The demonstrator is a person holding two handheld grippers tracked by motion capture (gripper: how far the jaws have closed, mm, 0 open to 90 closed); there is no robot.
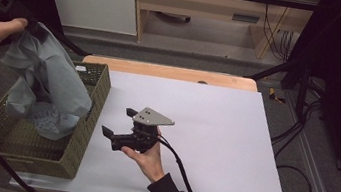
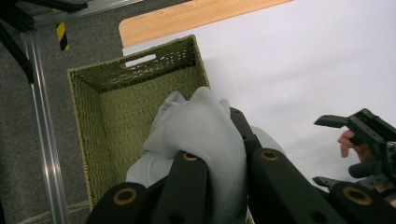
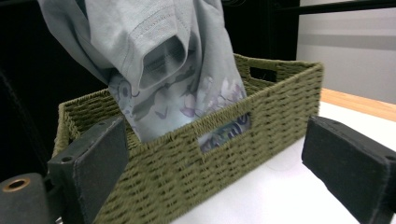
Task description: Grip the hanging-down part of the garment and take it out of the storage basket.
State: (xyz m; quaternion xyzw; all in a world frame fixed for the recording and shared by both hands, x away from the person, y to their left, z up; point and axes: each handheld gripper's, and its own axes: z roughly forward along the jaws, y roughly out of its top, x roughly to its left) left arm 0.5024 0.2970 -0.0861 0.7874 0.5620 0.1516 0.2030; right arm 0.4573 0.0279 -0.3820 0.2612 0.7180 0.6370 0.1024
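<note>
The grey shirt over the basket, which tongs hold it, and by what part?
The left tongs grip the grey shirt by a bunched fold at its top; the right tongs are empty.

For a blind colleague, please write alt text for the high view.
The left gripper holds a pale grey-blue cloth garment lifted above a green woven rectangular basket on the white table. The right gripper, jaws open, points toward the basket.
</note>
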